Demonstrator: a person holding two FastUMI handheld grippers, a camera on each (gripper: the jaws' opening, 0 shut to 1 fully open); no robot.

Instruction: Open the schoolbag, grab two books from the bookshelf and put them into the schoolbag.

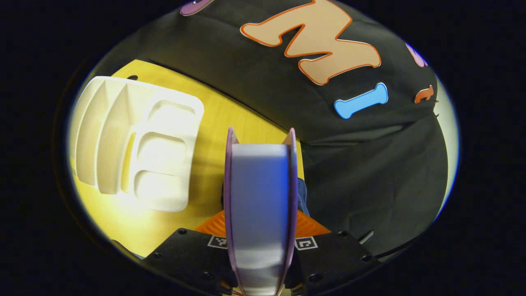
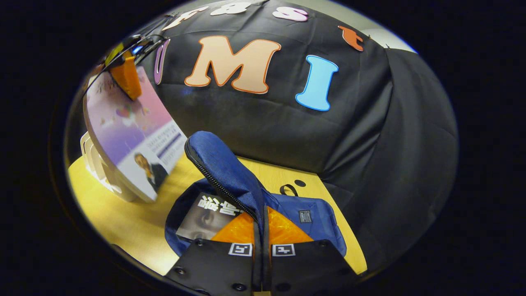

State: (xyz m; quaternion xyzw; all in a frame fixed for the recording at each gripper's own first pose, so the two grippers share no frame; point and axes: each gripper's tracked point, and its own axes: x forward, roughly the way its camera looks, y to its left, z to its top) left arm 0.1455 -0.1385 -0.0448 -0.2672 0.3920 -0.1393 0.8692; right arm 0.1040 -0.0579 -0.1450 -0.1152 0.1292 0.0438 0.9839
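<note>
The empty white bookshelf stands far left on the yellow table. The left gripper pinches a purple-covered book. The right gripper clamps the blue schoolbag flap; another book lies inside.

Warm overhead light glares off the white bookshelf and yellow bench; the close book blurs, edges bend fisheye-style.

Cloth-walled booth, wooden table
</note>
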